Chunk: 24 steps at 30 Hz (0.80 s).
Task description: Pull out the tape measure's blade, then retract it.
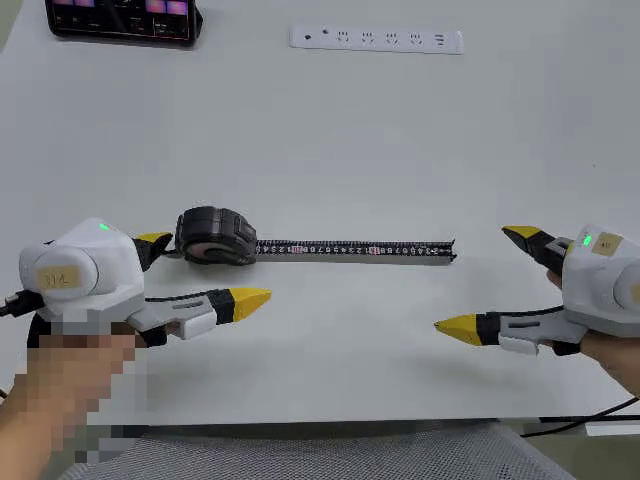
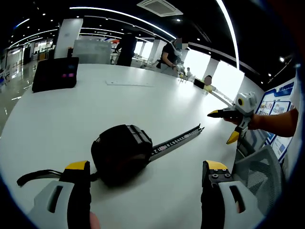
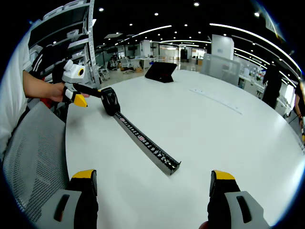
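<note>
A black tape measure (image 1: 215,236) lies on the white table, its dark blade (image 1: 355,248) pulled out to the right and lying flat, ending at a hook (image 1: 452,250). My left gripper (image 1: 205,270) is open just left of the case, which sits between its yellow-tipped fingers (image 2: 77,167) without touching them in the left gripper view (image 2: 121,152). My right gripper (image 1: 492,282) is open, a short way right of the blade's end (image 3: 172,166). The blade (image 3: 143,140) runs from there to the case (image 3: 109,100).
A white power strip (image 1: 376,39) lies at the table's far side and a dark tablet (image 1: 122,18) at the far left. A grey mesh chair back (image 1: 320,455) sits under the near edge. A black strap (image 2: 35,177) trails from the case.
</note>
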{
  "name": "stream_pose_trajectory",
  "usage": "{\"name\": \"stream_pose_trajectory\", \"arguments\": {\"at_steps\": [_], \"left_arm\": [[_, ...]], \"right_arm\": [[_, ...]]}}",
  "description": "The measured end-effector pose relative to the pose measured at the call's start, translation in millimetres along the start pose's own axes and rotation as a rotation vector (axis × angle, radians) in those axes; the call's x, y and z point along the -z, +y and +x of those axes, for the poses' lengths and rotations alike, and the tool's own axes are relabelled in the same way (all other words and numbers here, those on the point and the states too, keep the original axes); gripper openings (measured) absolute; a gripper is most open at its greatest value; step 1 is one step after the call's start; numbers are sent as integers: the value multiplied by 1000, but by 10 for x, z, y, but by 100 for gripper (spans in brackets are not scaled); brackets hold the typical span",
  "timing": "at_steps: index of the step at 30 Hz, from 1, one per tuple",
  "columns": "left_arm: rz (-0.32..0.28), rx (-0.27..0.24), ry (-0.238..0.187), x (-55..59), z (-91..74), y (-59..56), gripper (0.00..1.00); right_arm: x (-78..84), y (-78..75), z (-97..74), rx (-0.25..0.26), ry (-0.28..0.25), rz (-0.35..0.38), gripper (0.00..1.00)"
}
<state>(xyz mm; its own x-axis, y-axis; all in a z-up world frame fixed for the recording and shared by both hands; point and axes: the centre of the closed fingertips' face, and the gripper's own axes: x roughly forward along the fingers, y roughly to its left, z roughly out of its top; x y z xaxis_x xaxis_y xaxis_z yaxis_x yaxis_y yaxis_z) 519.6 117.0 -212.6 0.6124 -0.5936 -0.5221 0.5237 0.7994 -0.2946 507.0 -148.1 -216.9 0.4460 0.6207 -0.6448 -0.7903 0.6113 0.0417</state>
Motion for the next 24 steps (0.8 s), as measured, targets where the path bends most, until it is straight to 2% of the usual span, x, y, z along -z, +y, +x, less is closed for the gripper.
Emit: {"name": "stream_pose_trajectory", "arguments": {"at_steps": [6, 12, 20, 24], "left_arm": [[0, 1, -2, -10, 26, -45, 95], [-10, -15, -10, -18, 41, -37, 96], [-33, -61, -22, -33, 76, -21, 96], [-58, -86, -25, -52, 95, -1, 95]], "right_arm": [[-1, 5, 13, -5, 3, -3, 96], [-4, -2, 10, -7, 3, -3, 94], [11, -15, 10, -9, 15, -18, 92], [17, 0, 24, -33, 27, -25, 88]]}}
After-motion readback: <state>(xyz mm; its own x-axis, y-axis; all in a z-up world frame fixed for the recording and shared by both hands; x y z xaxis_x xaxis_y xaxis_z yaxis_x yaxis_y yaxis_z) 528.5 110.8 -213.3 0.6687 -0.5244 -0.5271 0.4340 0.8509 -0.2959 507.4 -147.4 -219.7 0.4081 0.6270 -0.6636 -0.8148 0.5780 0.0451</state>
